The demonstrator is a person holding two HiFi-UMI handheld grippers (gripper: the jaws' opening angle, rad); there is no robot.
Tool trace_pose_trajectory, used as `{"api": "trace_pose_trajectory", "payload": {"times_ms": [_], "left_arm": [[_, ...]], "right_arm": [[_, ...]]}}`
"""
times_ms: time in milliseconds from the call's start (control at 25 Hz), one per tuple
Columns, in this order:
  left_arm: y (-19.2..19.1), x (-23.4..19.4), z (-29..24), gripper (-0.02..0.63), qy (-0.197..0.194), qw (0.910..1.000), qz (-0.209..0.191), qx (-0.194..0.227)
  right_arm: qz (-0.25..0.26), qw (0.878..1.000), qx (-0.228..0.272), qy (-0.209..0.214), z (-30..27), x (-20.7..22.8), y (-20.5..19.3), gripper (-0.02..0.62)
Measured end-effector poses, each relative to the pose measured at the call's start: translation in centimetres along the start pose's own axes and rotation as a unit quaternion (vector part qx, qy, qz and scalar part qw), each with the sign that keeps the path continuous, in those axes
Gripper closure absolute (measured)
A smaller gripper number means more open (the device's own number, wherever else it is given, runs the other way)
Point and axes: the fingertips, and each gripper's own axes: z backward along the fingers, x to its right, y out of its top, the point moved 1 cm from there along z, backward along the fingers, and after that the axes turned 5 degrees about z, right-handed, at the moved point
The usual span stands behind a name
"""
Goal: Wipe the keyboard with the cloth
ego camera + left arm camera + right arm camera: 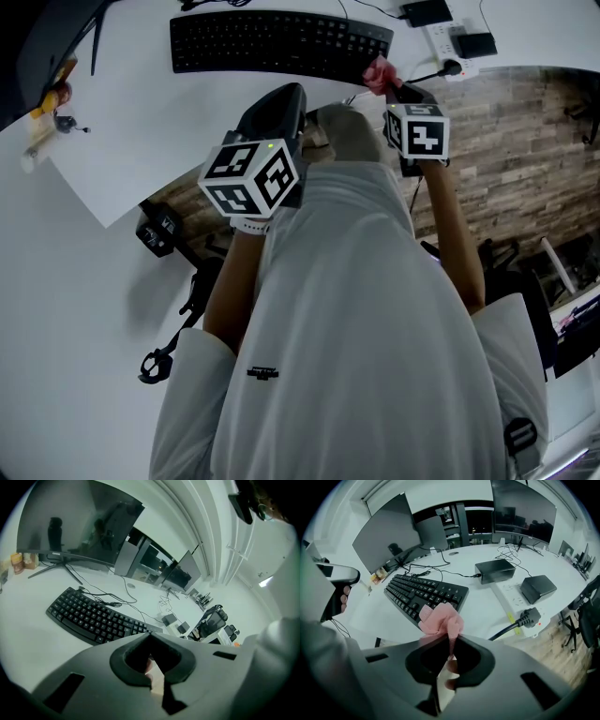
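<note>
Right gripper (449, 644): jaws clamped on the bunched pink cloth (439, 618), held just by the right end of the black keyboard (277, 42) on the white desk (131, 131). Left gripper (151, 637): jaws together, nothing between them, at the desk's near edge.

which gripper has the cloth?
The right gripper: its jaws are shut on the crumpled pink cloth, near the right end of the black keyboard. The left gripper has its jaws together on nothing.
</note>
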Motion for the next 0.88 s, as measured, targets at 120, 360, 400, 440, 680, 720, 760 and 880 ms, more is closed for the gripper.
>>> {"api": "trace_pose_trajectory", "payload": {"times_ms": [120,360,400,440,680,720,760,880], "left_arm": [[-0.2,0.0,0.1,0.592,0.000,1.0000,0.000,0.000],[-0.4,-0.2,0.4,0.592,-0.001,1.0000,-0.001,-0.002],[-0.5,-0.2,0.5,0.592,0.000,1.0000,-0.001,-0.002],[-0.5,-0.3,0.6,0.592,0.000,1.0000,-0.001,-0.001],[-0.1,-0.9,1.0,0.592,0.003,1.0000,0.005,0.005],[0.0,-1.0,1.1,0.592,0.004,1.0000,0.006,0.007],[0.0,-1.2,1.3,0.592,0.006,0.9999,0.007,0.008],[0.2,-1.9,1.8,0.592,0.011,0.9998,0.012,0.012]], "right_arm": [[-0.012,1.000,-0.008,0.006,-0.3,-0.6,-0.7,0.563],[-0.001,1.000,-0.018,0.007,-0.4,-1.7,-1.4,0.563],[0.005,1.000,-0.019,0.009,-0.3,-2.0,-1.4,0.563],[0.012,1.000,-0.020,0.011,-0.3,-2.3,-1.4,0.563],[0.033,0.999,-0.027,0.027,-0.9,-4.5,-0.9,0.563],[0.036,0.999,-0.026,0.030,-1.1,-4.9,-0.6,0.563],[0.040,0.998,-0.025,0.033,-1.3,-5.3,-0.3,0.563],[0.047,0.998,-0.026,0.041,-1.8,-6.4,0.3,0.563]]}}
